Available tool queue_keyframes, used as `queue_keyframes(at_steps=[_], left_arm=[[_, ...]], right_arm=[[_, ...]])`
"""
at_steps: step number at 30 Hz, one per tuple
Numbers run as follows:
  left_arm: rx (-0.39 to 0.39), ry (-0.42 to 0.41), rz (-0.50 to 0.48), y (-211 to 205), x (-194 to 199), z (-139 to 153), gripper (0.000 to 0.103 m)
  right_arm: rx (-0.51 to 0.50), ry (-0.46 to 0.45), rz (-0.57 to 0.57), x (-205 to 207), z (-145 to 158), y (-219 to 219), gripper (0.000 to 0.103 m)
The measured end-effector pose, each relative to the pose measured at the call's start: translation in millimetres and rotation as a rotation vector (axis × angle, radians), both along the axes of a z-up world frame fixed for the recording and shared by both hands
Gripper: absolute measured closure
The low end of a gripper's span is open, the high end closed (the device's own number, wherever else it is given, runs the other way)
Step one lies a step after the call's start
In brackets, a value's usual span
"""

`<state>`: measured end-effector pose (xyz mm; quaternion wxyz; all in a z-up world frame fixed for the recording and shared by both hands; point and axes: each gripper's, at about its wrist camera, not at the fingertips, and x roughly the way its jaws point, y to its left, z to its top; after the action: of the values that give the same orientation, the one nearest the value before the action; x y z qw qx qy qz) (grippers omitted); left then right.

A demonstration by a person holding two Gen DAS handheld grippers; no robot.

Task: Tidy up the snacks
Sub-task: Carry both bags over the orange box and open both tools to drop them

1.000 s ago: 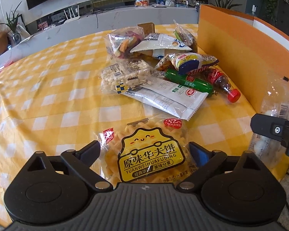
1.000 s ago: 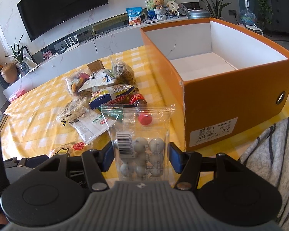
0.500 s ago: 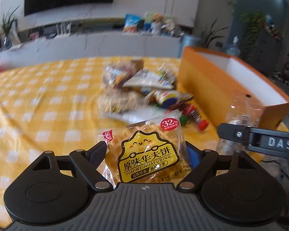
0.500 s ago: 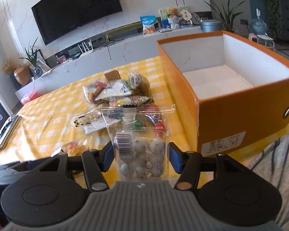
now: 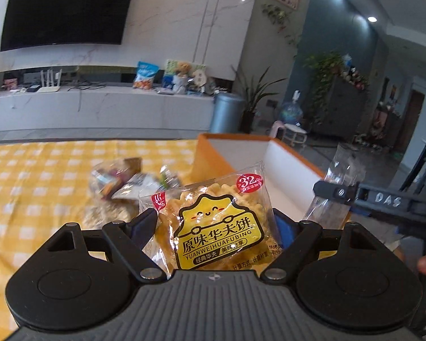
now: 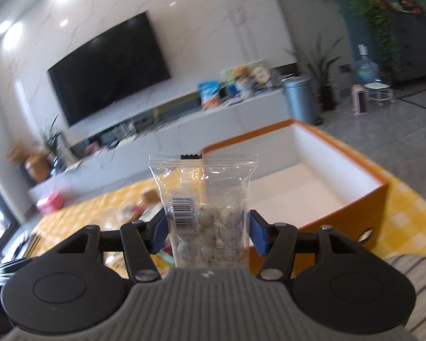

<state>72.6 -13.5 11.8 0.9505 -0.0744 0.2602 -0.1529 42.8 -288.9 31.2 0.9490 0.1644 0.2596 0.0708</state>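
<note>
Left gripper (image 5: pixel 214 224): waffle-biscuit packet (image 5: pixel 213 221) clamped between wide-set jaws, orange box (image 5: pixel 204 153) just ahead. Judged light, crinkly, crushable.

Right gripper (image 6: pixel 207 227): clear candy-ball bag (image 6: pixel 206 210) pinched at lower sides, box (image 6: pixel 352 204) ahead-right. Slippery film; grip best kept low.

Bright daylight, motion blur, fisheye warping

Waffle packet (image 5: pixel 215 221) sits between the left gripper's (image 5: pixel 213 224) fingers, above the table (image 5: pixel 37 176). Snack pile (image 5: pixel 127 182) lies behind it on the table, blurred. Open box (image 6: pixel 312 182) stands right of the pile, apparently empty. Ball bag (image 6: pixel 206 207) between the right gripper's (image 6: pixel 207 227) fingers, before the box.
</note>
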Motion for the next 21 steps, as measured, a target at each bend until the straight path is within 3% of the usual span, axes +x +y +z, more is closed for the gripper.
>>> queue_keyframes(at_steps=[8,14,21], left_arm=[[-0.133,0.005,-0.207,-44.5,46.7,12.5,0.006],[-0.098,0.016,-0.245,-79.6,74.0,6.3,0.006],[-0.108,0.052,-0.221,-101.5,91.0,2.1,0.006]], right_arm=[[0.156,-0.016,-0.175,0.9,-16.1,-62.2,0.045],[0.203,-0.093,-0.231,-5.6,-21.9,-72.7,0.045],[0.238,-0.16,-0.271,-8.0,-24.3,-82.8,0.045]])
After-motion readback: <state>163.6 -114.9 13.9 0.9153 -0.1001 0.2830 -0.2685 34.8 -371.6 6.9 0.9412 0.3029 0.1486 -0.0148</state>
